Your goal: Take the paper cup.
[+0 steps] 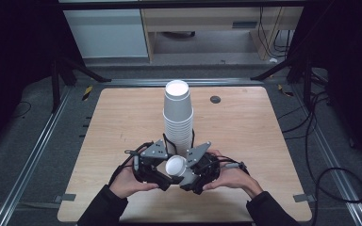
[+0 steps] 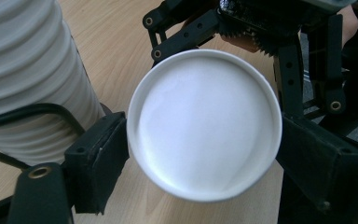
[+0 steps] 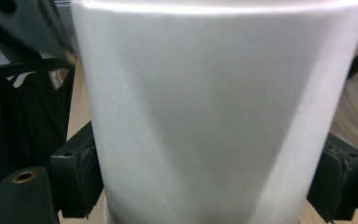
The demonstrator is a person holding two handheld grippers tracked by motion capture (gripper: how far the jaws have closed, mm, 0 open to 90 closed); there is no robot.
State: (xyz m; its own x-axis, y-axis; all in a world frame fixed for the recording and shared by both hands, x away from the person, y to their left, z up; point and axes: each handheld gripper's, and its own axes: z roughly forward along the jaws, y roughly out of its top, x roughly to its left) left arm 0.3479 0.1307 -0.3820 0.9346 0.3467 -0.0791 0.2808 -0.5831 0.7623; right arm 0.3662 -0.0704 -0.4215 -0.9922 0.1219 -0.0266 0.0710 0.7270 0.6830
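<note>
one paper cup held between two grippers, just in front of the stack

a tall stack of white paper cups [image 1: 178, 117] stands mouth-down near the middle of the wooden table [image 1: 245, 136], and everything else here sits in relation to it. just in front of the stack, on the person's side, a single white paper cup [image 1: 176, 166] lies tipped on its side above the table, its round end facing up toward the high camera.

both tools meet on that cup. the left gripper [image 1: 162, 176] comes in at the stack's near left; in the left gripper view its two black jaws sit against opposite sides of the cup's rim [image 2: 204, 123], closed onto it. the right gripper [image 1: 188, 179] comes in at the stack's near right; in the right gripper view the cup's wall [image 3: 214, 112] stands between its jaws, which press on both sides of it, so it too is clamped on the cup.

my guess at the reason for the double hold: a thin cup squashes easily, and one tool steadies it while the other takes a better grip, probably for setting it on the stack or passing it across. keeping it close to the stack's foot keeps that next reach short. squeezing harder could crease the wall.
</note>
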